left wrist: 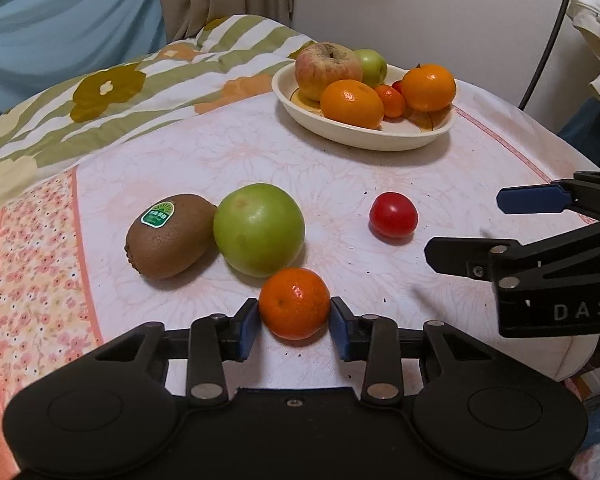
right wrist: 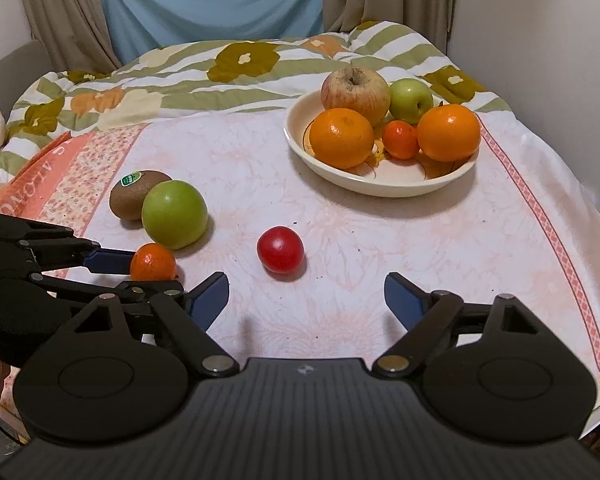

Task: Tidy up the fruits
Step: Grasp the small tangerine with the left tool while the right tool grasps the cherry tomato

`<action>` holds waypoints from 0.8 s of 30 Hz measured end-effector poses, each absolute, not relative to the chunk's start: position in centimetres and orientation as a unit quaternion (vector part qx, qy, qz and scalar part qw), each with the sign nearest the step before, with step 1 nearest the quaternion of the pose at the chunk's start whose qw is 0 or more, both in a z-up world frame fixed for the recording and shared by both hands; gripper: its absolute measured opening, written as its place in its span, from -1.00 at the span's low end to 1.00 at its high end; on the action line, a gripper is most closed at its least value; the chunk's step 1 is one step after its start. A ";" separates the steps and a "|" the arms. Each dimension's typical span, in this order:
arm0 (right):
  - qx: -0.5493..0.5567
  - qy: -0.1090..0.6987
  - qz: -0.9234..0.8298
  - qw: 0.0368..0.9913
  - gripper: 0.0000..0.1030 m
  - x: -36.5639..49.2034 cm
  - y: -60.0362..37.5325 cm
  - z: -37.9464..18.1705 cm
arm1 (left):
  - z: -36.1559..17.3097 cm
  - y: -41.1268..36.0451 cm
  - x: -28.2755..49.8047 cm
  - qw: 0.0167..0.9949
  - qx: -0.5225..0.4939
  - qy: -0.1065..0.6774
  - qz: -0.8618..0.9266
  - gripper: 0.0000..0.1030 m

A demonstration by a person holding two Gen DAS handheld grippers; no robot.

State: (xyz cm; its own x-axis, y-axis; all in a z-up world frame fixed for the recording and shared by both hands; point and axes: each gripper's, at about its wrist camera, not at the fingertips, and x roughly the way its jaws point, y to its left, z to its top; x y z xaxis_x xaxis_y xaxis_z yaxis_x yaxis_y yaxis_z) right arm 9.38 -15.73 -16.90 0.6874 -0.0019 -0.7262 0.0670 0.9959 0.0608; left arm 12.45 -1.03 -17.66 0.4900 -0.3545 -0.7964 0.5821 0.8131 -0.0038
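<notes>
Six fruits seem to sit in the bowl [right wrist: 380, 188]; left gripper [left wrist: 295, 316] jaws squeeze the small orange [left wrist: 294, 303], right gripper [right wrist: 306, 300] jaws wide apart behind the tomato [right wrist: 280, 249], kiwi [left wrist: 170, 235] and green apple [left wrist: 259, 229] beyond wait

both grippers are matte black plastic with blue pads on their fingers [left wrist: 249, 326], silver round pivot pins along the linkage arms and raised circular discs on the body, the right gripper [left wrist: 466, 226] at the right edge of the frame bearing pale letters "das"
</notes>
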 end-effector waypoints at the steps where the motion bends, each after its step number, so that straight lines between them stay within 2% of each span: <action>1: 0.041 0.397 -0.019 0.917 0.94 9.5 -15.7 -17.0 | -17.7 -1.0 12.4 0.852 0.134 0.424 -0.276 -0.20; 9: 0.045 0.406 -0.015 0.913 0.82 10.4 -15.3 -17.5 | -17.6 -0.7 12.3 0.851 0.137 0.424 -0.280 -0.21; 14: 0.040 0.409 -0.011 0.912 0.60 11.3 -15.2 -18.0 | -17.5 -0.1 12.2 0.853 0.135 0.426 -0.272 -0.21; 24: 0.016 0.411 0.006 0.911 0.36 13.2 -14.7 -19.3 | -17.5 0.4 12.1 0.854 0.137 0.428 -0.263 -0.21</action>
